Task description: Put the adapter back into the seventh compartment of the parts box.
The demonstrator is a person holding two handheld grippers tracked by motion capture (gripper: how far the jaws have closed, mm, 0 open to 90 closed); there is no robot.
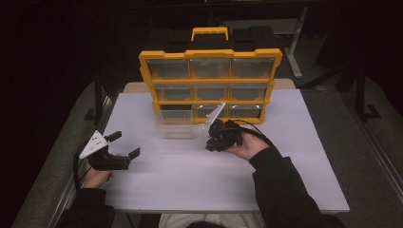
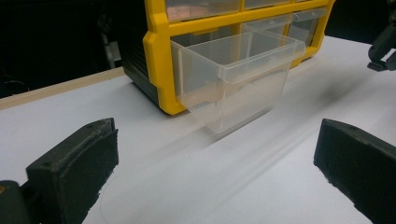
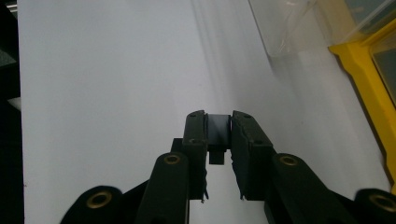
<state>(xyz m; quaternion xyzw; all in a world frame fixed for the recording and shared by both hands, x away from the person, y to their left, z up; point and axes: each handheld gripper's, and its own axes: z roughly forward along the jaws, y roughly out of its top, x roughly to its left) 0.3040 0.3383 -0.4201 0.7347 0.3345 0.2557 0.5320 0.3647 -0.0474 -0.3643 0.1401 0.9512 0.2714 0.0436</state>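
The white table carries a yellow drawer cabinet at its far side, and the clear drawer at its bottom left corner stands pulled well out, its front end over the tabletop. My left gripper rests near the table's left edge with its jaws spread wide and nothing between them, aimed at that drawer. My right gripper, in front of the cabinet's middle, pinches a small dark piece I cannot identify; I judge it belongs in the drawer, so I should carry it level over the open top before letting go.
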